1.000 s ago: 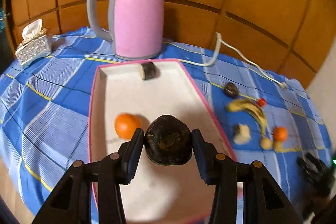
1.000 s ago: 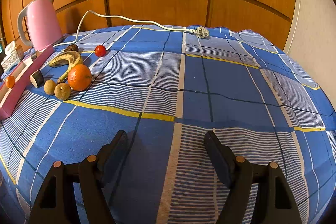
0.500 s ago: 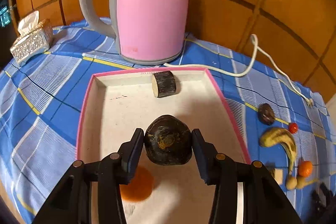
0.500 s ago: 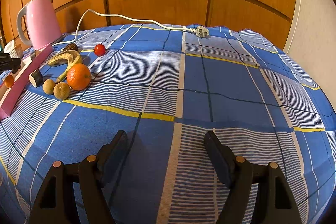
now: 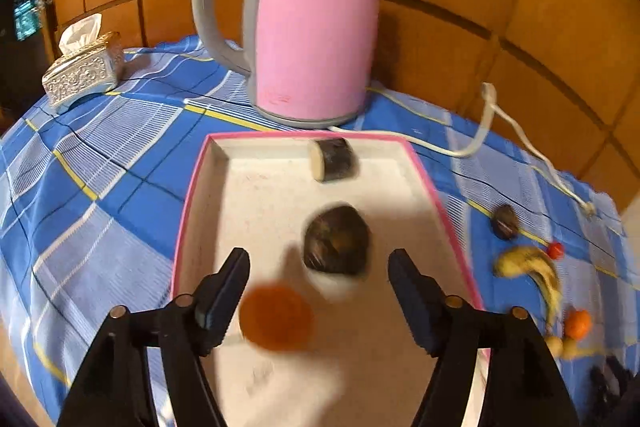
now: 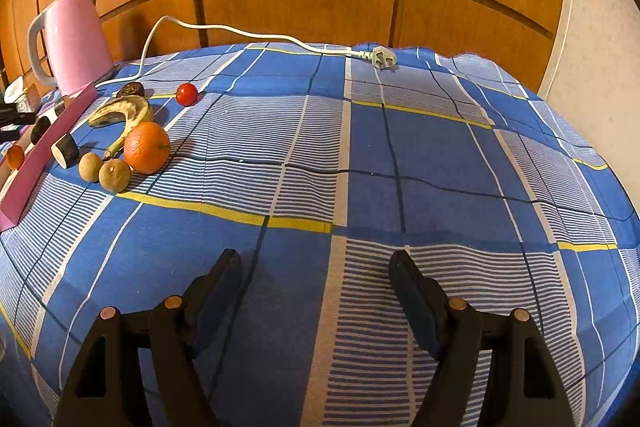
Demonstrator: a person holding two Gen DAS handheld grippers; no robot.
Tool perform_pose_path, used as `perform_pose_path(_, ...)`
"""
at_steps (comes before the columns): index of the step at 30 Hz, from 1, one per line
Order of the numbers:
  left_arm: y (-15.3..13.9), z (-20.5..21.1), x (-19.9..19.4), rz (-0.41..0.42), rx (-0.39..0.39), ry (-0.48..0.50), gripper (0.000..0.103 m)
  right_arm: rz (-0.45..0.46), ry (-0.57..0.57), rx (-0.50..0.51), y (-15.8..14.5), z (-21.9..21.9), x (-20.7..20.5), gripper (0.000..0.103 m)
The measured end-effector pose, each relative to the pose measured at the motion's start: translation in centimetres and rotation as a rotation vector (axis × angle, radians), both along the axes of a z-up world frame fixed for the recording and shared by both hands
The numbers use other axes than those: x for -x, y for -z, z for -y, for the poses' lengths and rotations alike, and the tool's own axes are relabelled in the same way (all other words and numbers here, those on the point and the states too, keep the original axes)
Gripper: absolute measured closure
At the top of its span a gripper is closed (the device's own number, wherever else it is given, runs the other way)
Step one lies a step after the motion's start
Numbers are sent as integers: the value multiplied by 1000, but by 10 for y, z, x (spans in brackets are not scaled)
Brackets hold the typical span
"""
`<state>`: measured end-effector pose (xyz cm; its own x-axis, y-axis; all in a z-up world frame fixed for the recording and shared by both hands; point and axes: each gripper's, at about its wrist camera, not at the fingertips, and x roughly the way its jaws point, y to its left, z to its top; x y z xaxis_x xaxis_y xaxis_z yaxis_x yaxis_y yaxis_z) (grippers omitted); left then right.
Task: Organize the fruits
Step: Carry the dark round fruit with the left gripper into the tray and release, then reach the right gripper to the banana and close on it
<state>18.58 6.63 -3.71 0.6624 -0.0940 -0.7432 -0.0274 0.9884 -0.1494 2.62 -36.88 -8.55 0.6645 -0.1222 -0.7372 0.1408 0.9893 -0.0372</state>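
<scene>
Three fruits (image 5: 336,247) in tray (image 5: 188,211).

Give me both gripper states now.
Left gripper: jaws opening, dark fruit released over the tray.
Right gripper: open, empty.

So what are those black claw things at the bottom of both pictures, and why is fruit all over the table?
Those claws are grabbers, one in each of a person's hands, each with a small camera looking along its two fingers. One picture comes from the left gripper, the other from the right gripper.

The left one hangs over a pink tray. Its jaws are opening and a dark fruit sits loose between them, so nothing is held. A small orange and a dark chunk are in the tray too.

The right one is open and empty above the blue checked cloth. Waiting there: a banana, a big orange, a red tomato and two brown round fruits. A pink kettle stands behind.
</scene>
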Motion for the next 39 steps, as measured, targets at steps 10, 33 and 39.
perform_pose_path(10, -9, 36, 93, 79, 12, 214, 30, -77, -64, 10, -11, -14, -22, 37)
perform_pose_path(33, 35, 122, 165, 0, 97, 726, 35, -103, -584, 85, -59, -142, -97, 60)
perform_pose_path(39, 38, 118, 162, 13, 118, 723, 34, -156, -643, 111, -43, -165, -111, 60)
